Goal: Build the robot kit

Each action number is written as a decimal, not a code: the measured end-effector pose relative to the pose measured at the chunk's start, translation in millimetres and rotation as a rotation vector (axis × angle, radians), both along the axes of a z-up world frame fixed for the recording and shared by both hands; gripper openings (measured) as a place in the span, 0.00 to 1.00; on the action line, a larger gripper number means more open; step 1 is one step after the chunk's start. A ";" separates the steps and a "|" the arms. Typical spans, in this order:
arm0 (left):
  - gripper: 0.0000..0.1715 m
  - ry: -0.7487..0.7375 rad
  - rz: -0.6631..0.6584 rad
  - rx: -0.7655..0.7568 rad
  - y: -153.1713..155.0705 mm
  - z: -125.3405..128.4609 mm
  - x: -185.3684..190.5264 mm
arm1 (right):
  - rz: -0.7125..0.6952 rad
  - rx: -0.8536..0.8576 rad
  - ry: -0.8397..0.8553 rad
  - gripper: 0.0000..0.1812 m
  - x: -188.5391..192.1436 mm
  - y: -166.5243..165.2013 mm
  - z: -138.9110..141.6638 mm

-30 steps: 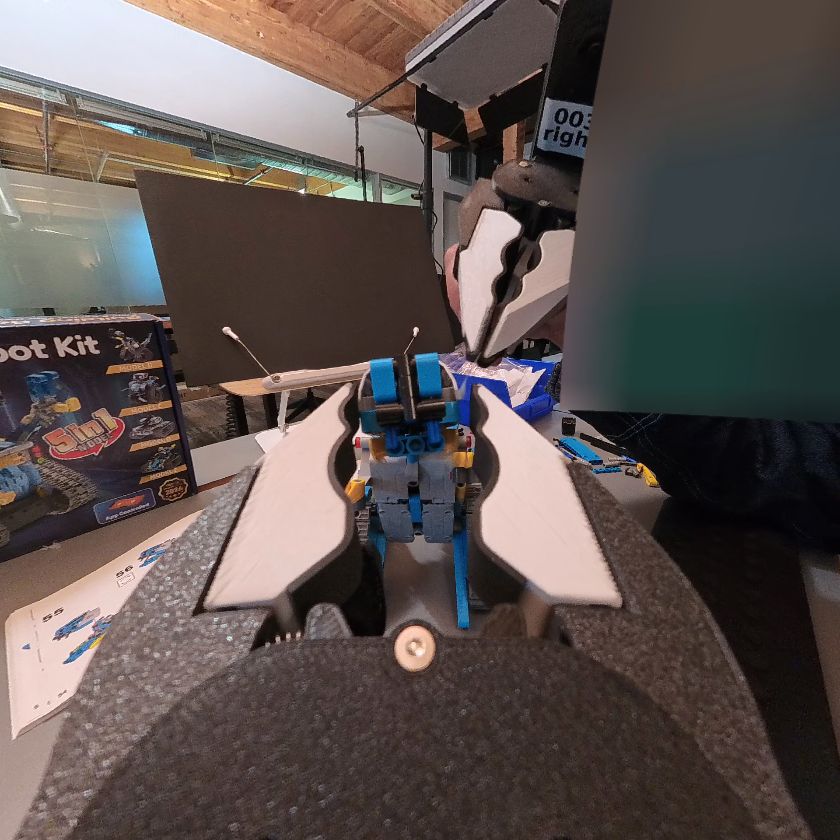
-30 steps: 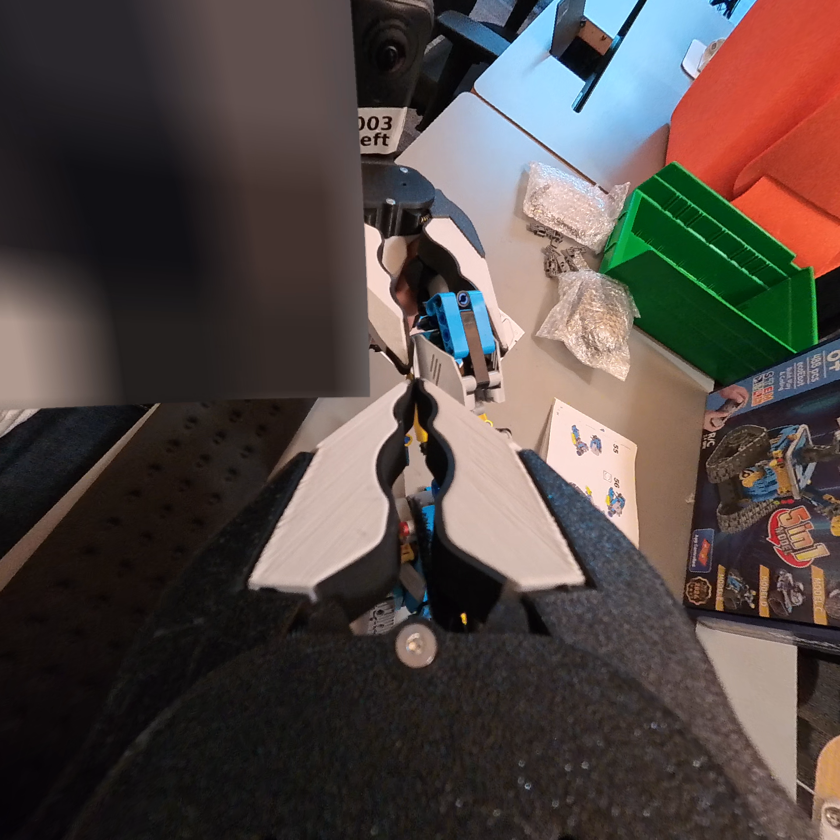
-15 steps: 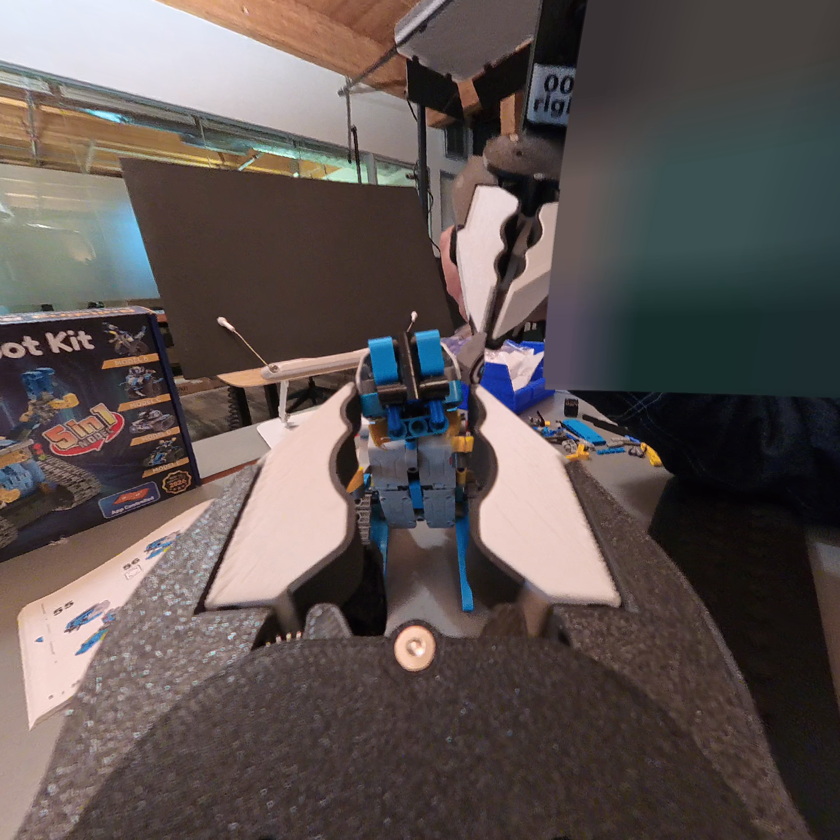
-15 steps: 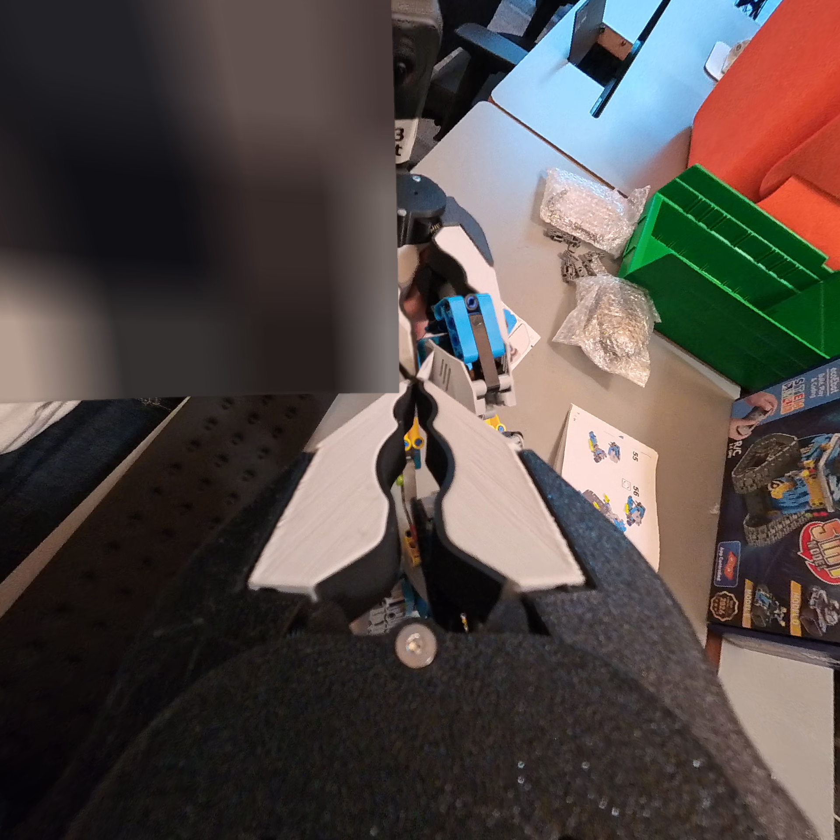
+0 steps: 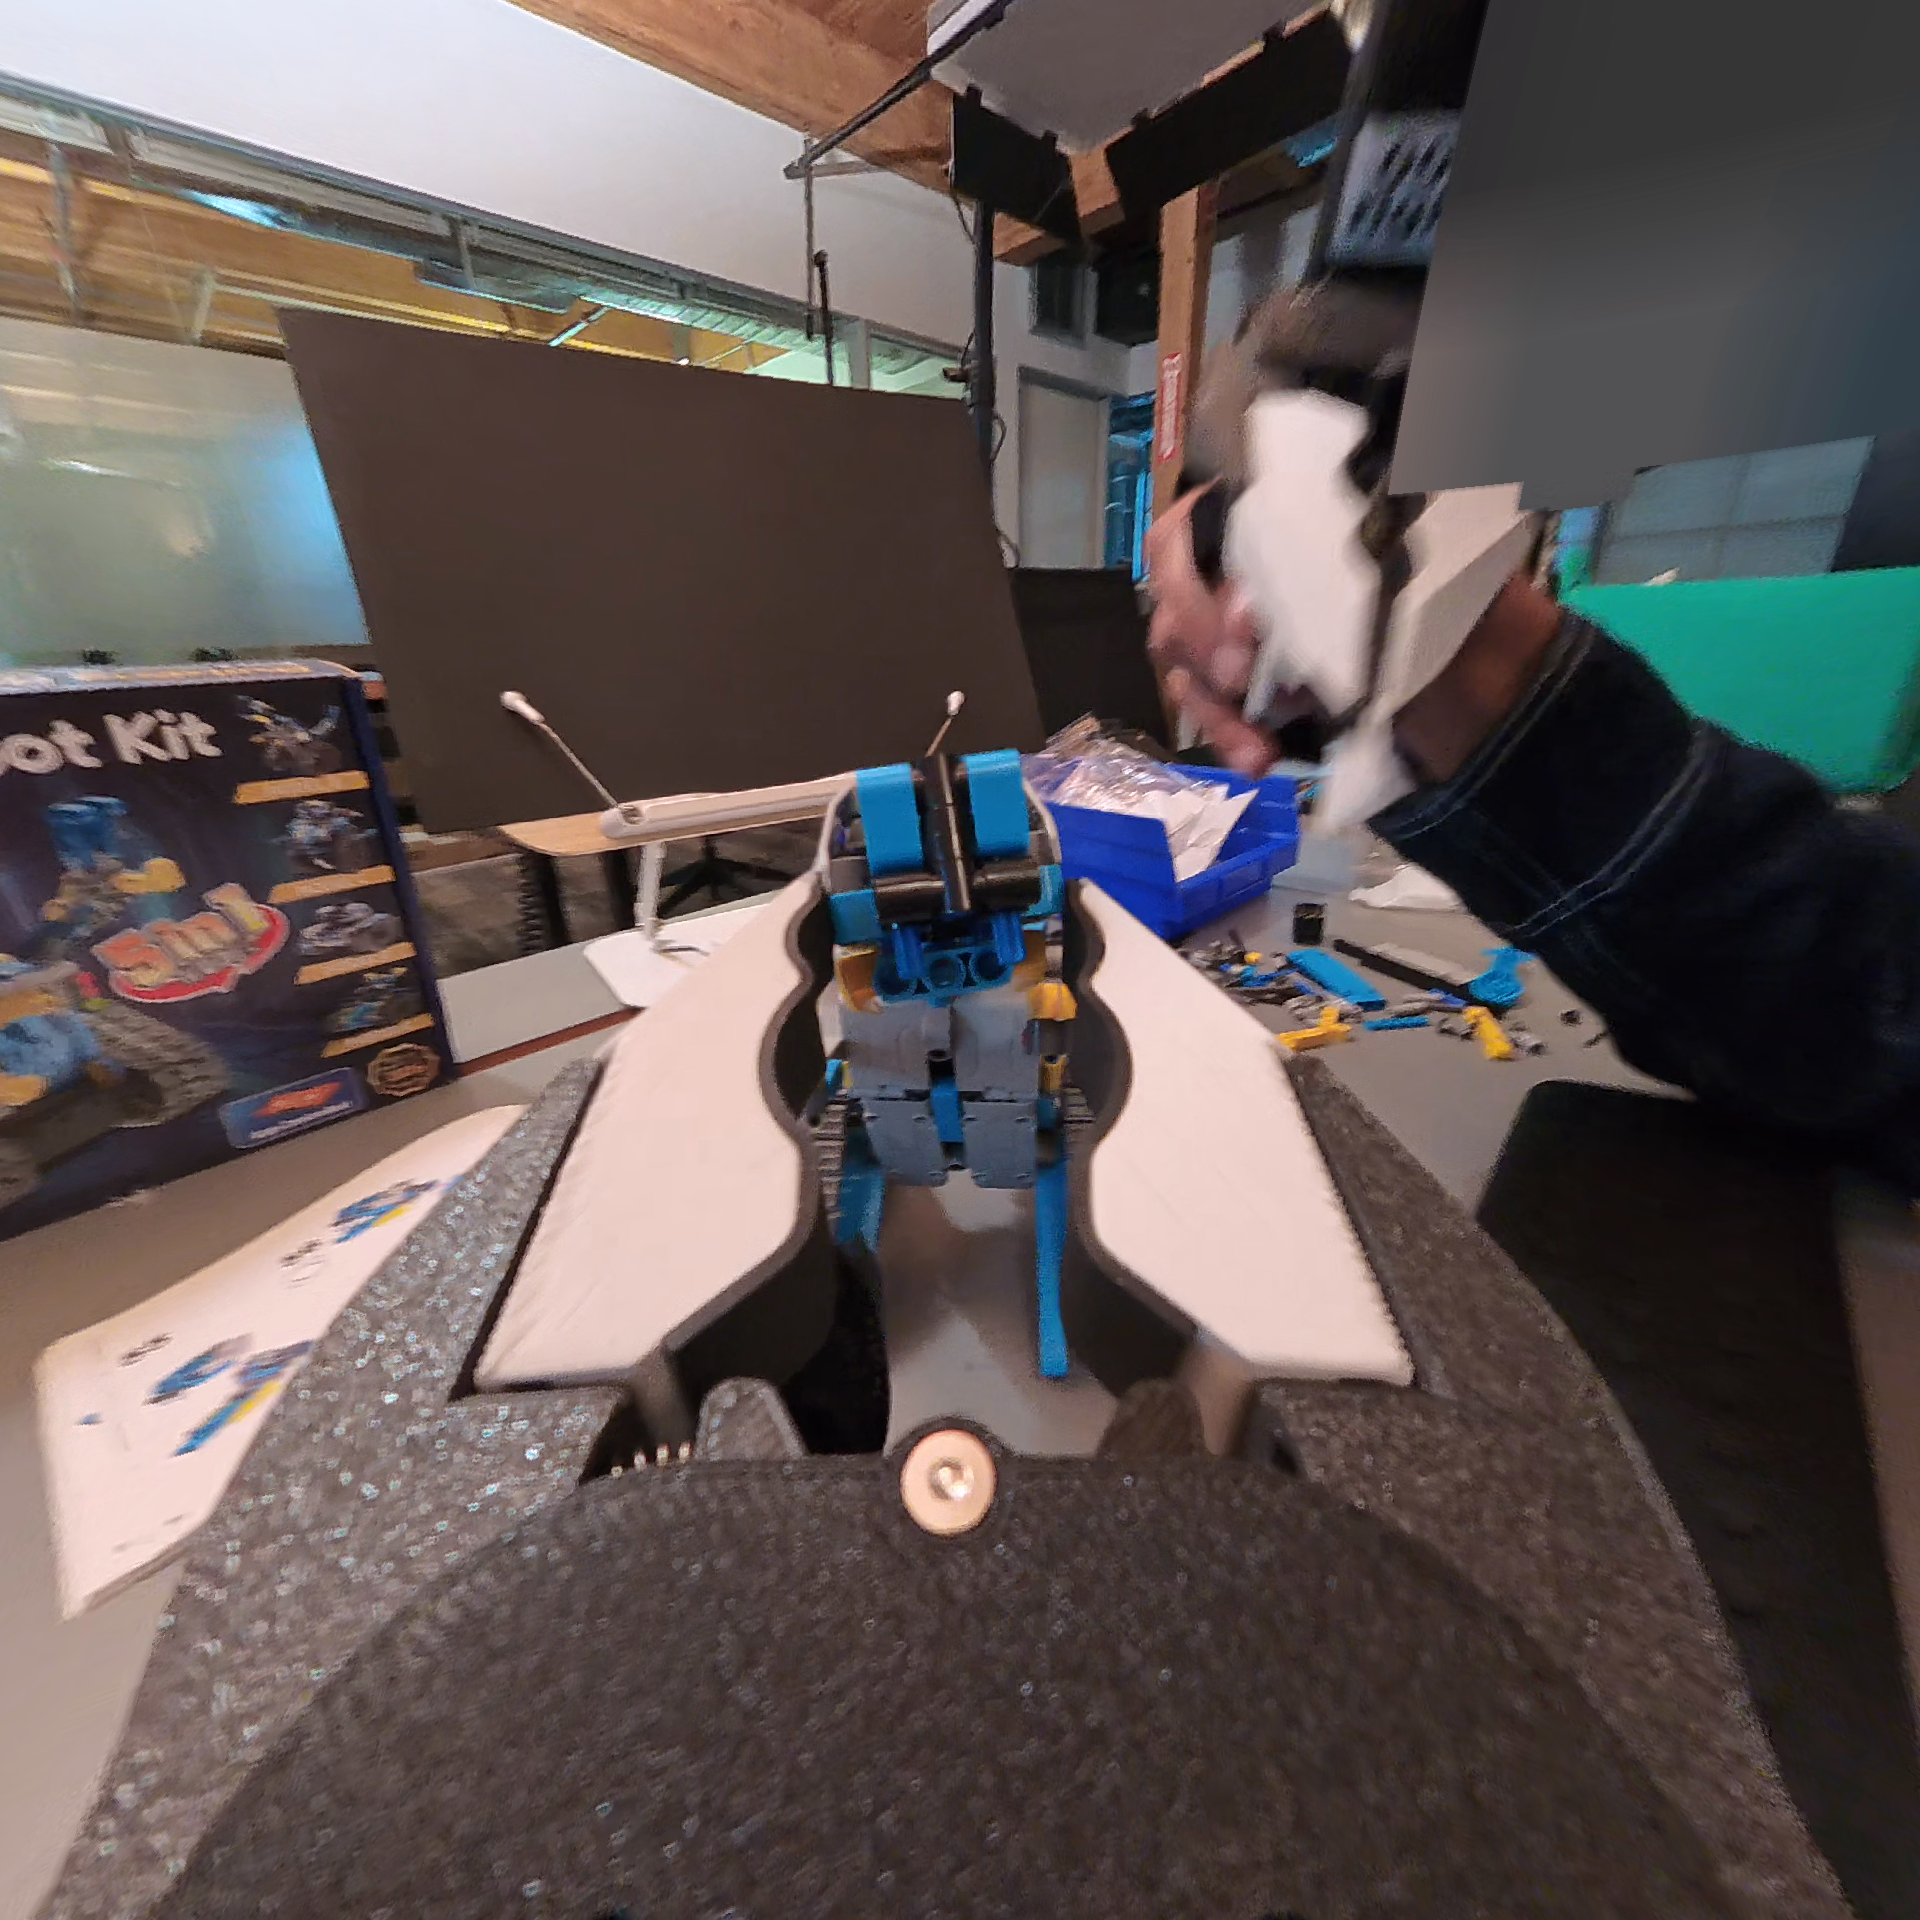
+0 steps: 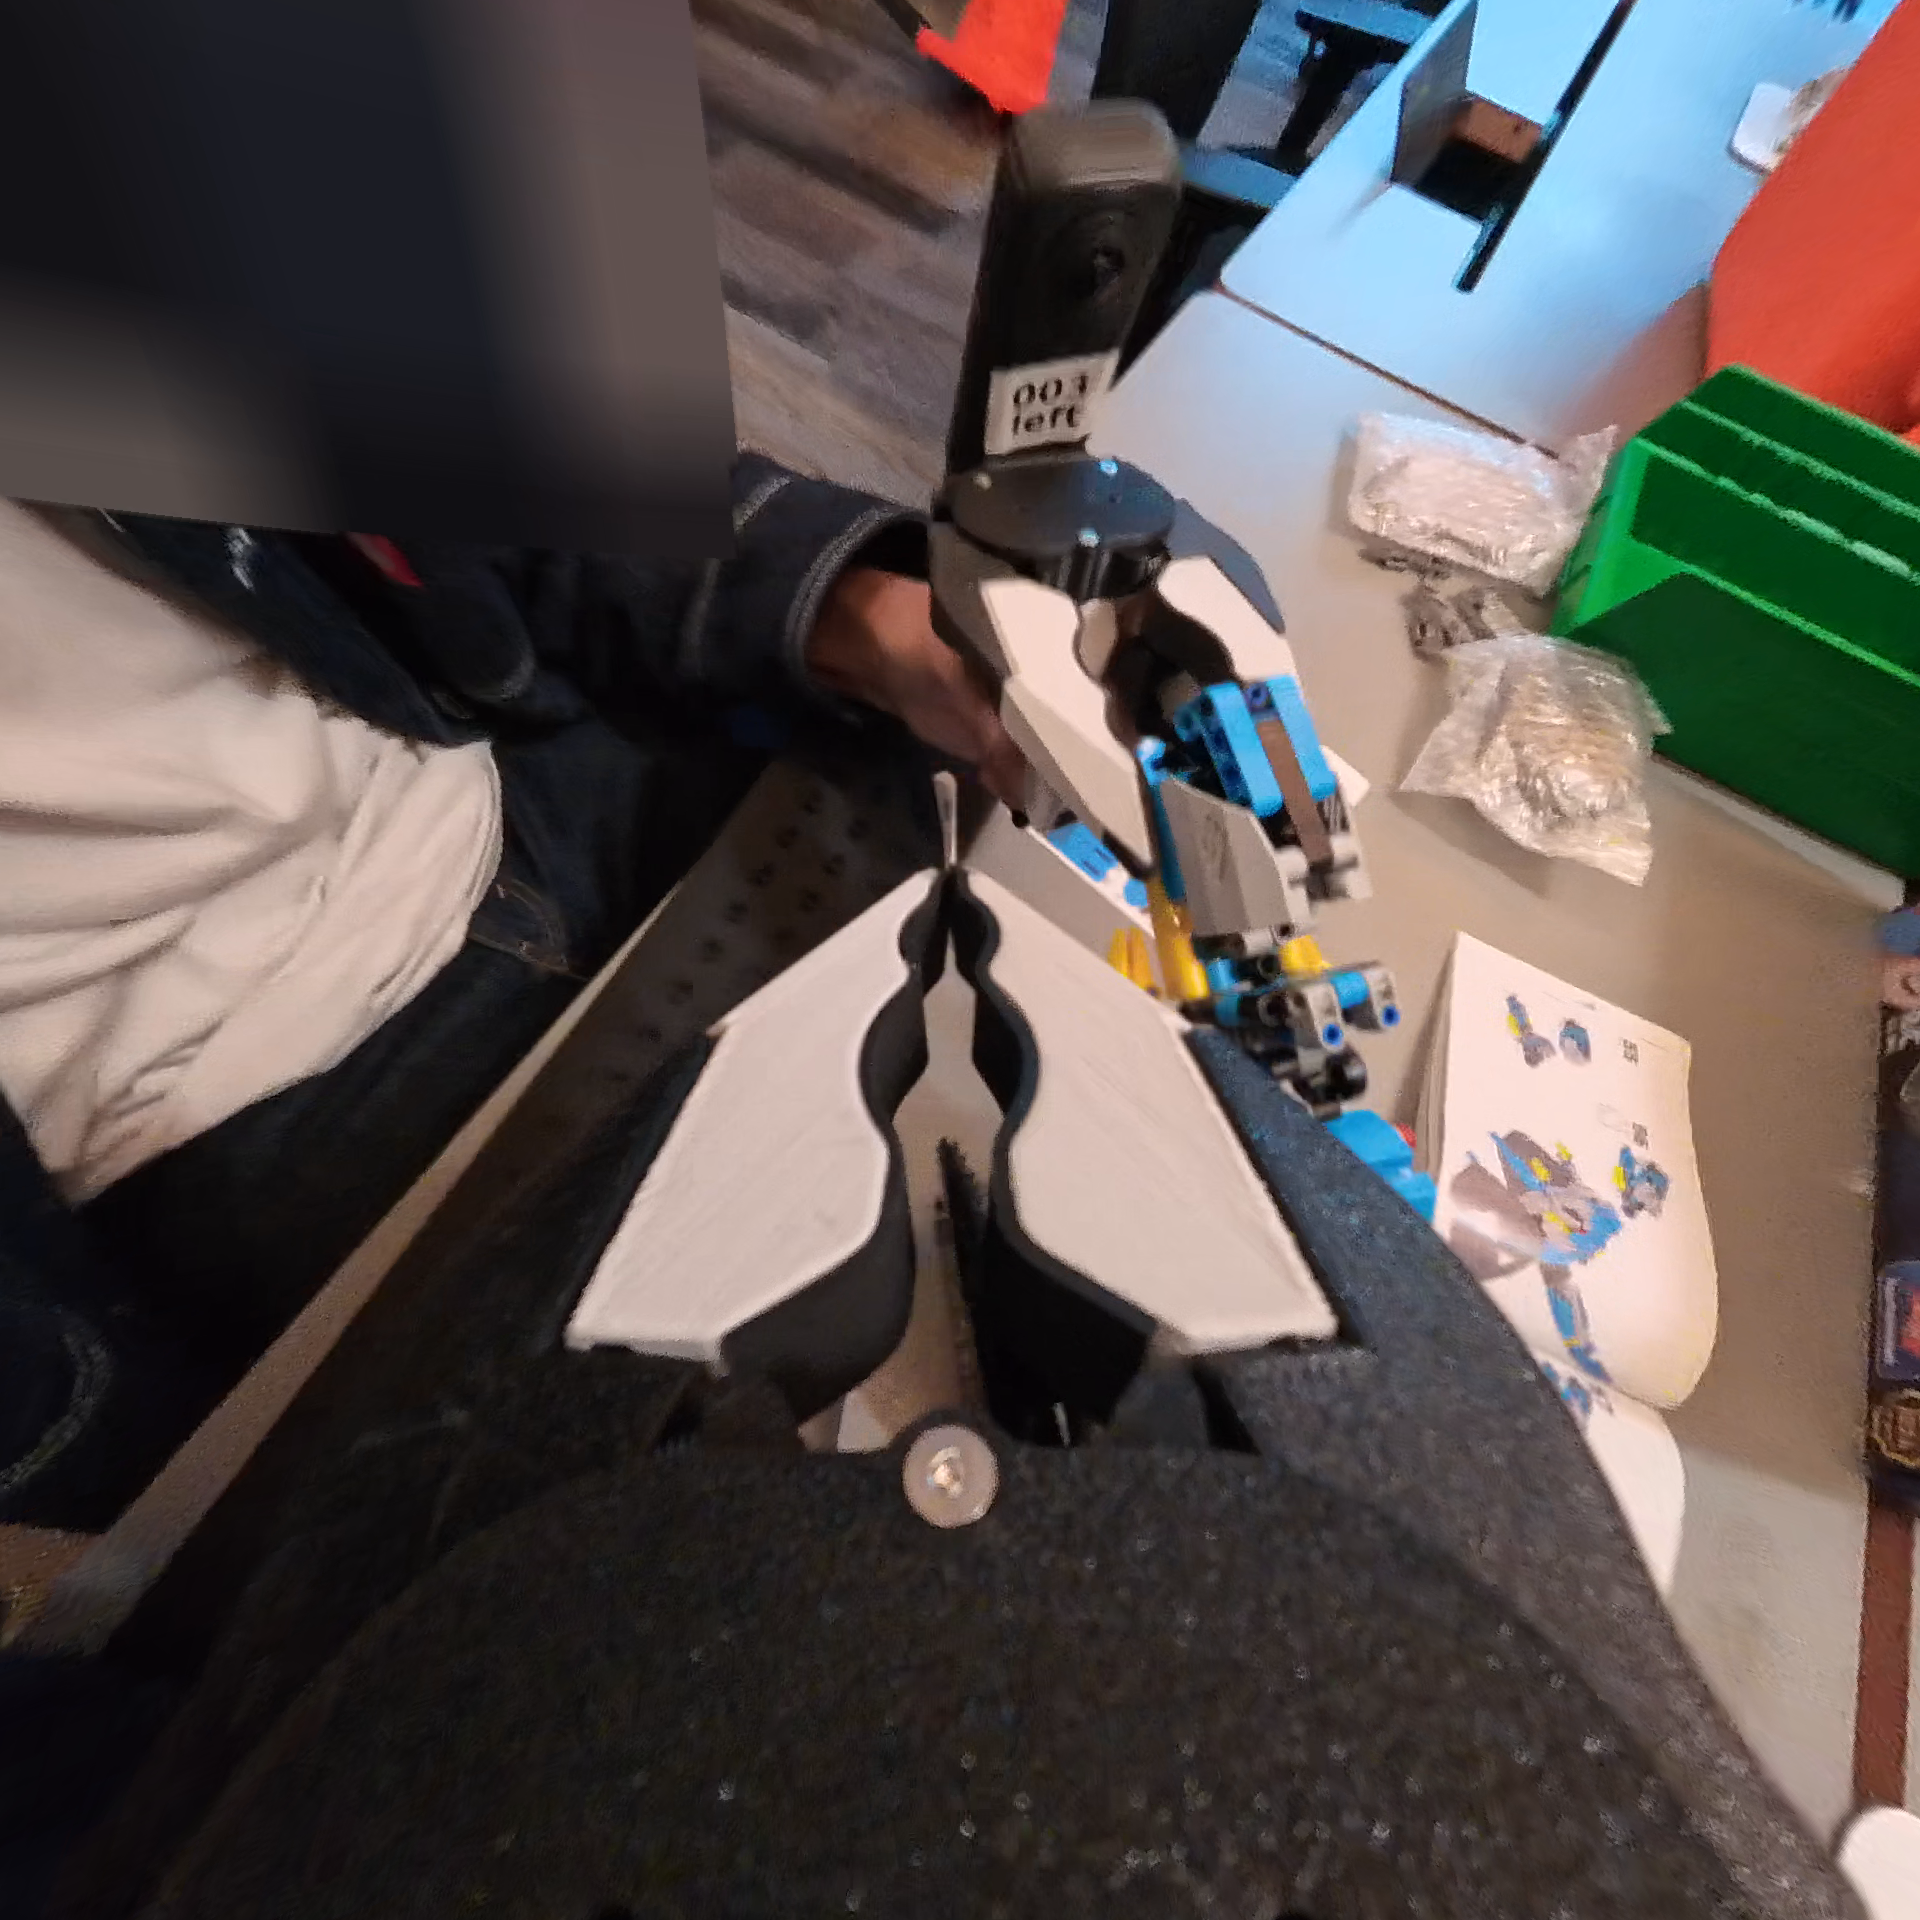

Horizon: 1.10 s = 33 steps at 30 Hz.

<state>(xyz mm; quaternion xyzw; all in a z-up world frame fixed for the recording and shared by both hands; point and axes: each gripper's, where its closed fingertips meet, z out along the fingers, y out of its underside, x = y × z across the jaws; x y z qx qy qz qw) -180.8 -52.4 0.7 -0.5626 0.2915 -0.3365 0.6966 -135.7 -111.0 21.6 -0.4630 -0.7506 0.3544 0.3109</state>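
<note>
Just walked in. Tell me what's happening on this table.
A person holds a gripper in each hand. The left gripper is shut on a blue and grey brick-built robot model, holding it above the grey table. The right gripper is shut, apparently empty, beside the model. An open instruction booklet, the kit box and loose parts lie around.

An office-like workshop or lab space: exposed timber ceiling beams, glass partition walls, and a black backdrop board beyond the left claw. The grey surface carries green parts bins and an instruction sheet.
</note>
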 end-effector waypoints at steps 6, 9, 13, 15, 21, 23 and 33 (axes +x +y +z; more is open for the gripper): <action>0.25 -0.057 -0.045 -0.028 -0.8 3.6 -2.4 | 0.156 -0.178 -0.163 0.00 -2.1 25.6 -11.5; 0.26 -0.035 -0.039 -0.018 0.8 2.9 -1.2 | 0.222 -0.266 -0.149 0.00 -14.9 40.1 -12.3; 0.25 -0.023 -0.044 -0.012 2.0 3.0 -0.7 | 0.299 -0.353 -0.050 0.00 -27.1 43.9 -14.1; 0.25 -0.024 -0.048 -0.019 2.6 2.5 -0.2 | 0.277 -0.386 -0.044 0.00 -28.2 50.7 -12.7; 0.25 -0.025 -0.038 -0.016 1.1 0.5 0.3 | 0.253 -0.366 -0.012 0.00 -26.6 53.4 -14.9; 0.25 -0.030 -0.035 -0.013 0.2 0.2 -0.2 | 0.281 -0.363 -0.010 0.00 -25.1 48.2 -11.8; 0.25 -0.029 -0.039 -0.015 2.0 0.3 0.6 | 0.361 -0.260 -0.019 0.00 -20.2 27.4 -2.8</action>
